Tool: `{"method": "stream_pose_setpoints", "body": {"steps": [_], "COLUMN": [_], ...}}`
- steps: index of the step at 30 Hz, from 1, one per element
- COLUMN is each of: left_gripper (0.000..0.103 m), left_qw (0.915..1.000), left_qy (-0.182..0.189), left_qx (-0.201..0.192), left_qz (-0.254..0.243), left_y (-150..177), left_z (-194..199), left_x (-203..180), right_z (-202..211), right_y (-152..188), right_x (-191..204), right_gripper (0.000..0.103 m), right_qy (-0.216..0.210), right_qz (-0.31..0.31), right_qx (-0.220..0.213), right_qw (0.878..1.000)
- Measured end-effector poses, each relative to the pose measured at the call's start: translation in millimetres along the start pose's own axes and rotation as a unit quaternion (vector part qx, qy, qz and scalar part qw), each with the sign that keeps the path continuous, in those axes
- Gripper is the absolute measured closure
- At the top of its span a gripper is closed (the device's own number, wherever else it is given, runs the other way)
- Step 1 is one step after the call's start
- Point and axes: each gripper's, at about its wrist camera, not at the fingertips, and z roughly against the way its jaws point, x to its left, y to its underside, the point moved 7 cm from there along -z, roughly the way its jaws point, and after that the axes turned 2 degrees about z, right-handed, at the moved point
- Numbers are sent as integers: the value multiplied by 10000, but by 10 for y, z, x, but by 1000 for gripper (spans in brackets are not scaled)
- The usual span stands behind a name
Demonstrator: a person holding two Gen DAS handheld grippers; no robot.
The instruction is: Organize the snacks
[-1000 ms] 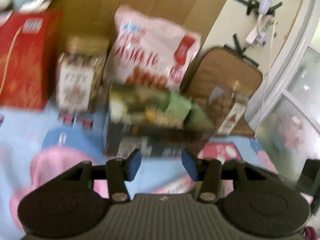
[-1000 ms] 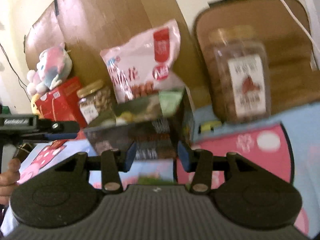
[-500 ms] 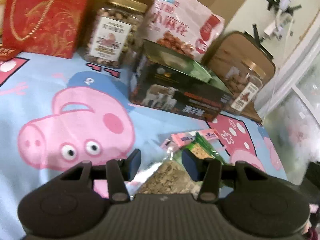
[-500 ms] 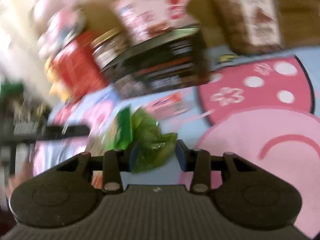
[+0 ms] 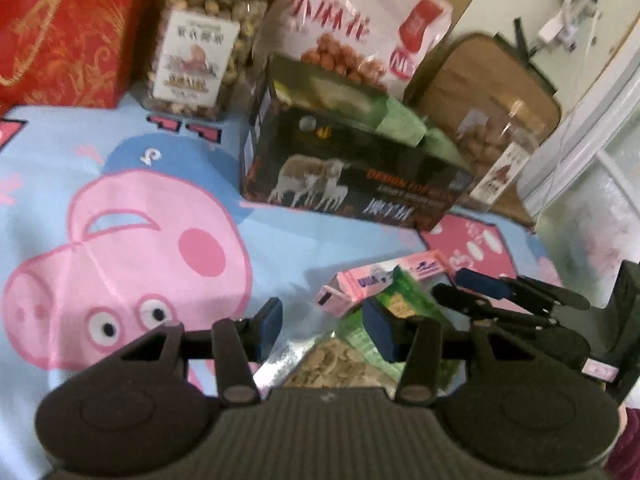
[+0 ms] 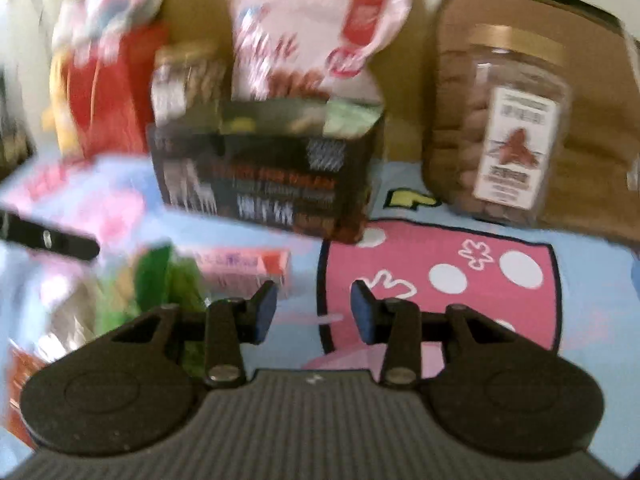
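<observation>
A dark box printed with sheep stands open on the Peppa Pig cloth; it also shows in the right wrist view. Loose snacks lie in front of it: a pink carton, a green packet and a clear bag of biscuits. My left gripper is open and empty, just above the biscuit bag. My right gripper is open and empty over the cloth, to the right of the pink carton and green packet. Its fingers show in the left wrist view.
Behind the box stand a nut jar, a pink snack bag, a red gift bag and a second jar against a brown cushion. Cardboard backs them. A plush toy sits at far left.
The left gripper has edged closer to the box and the loose snacks. The right gripper has swung right and level, off the green packet, and now faces the box and right jar.
</observation>
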Motion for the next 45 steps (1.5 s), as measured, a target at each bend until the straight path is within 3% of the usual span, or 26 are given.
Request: {"method": "stream_pose_setpoints", "body": {"steps": [5, 7, 9, 14, 17, 21, 23, 26, 30, 33, 36, 41, 42, 45], "left_gripper": [58, 58, 56, 52, 52, 52, 59, 62, 62, 62, 61, 61, 56, 54], "left_qw": [9999, 9993, 9983, 9961, 9978, 9986, 9986, 9998, 9991, 9969, 9940, 9902, 9902, 9910], "left_qy": [-62, -151, 40, 77, 88, 144, 285, -87, 59, 163, 214, 177, 155, -170], "left_qx": [-91, -239, -379, -642, -408, -145, 19, -137, -394, -774, -1060, -1325, -1313, -1256], "left_qz": [109, 230, 446, 598, 506, 490, 450, 109, 119, 13, -163, -399, -444, -420], "left_y": [-215, -336, -419, -406, -318, -255, -226, -251, -335, -479, -711, -1157, -1222, -1307], "left_z": [-154, -114, 3, 313, 255, 35, -113, -137, 149, 440, 568, 407, 319, 140], "left_x": [12, 93, 204, 387, 376, 298, 219, 154, 176, 110, -30, -256, -279, -236], "right_z": [-99, -57, 46, 197, 100, -138, -180, -244, -153, 110, 283, 219, 156, -11], "right_y": [-91, -108, -129, -167, -184, -136, -146, -211, -281, -439, -648, -995, -1054, -1088], "right_x": [226, 322, 396, 272, 192, 262, 355, 434, 493, 563, 598, 395, 325, 169], "right_gripper": [61, 61, 61, 60, 60, 59, 56, 61, 64, 67, 67, 67, 65, 59], "right_qy": [-504, -946, -1189, -982, -789, -1066, -1054, -966, -931, -954, -681, -144, -52, 216], "right_qz": [-133, -250, -156, 108, 317, 628, 836, 854, 909, 1029, 1202, 1174, 1106, 932], "right_qx": [-104, -95, -192, -389, -324, -86, -240, -239, -416, -876, -1352, -1672, -1715, -1526], "right_qw": [9986, 9952, 9926, 9943, 9959, 9923, 9906, 9914, 9906, 9862, 9811, 9788, 9790, 9836]}}
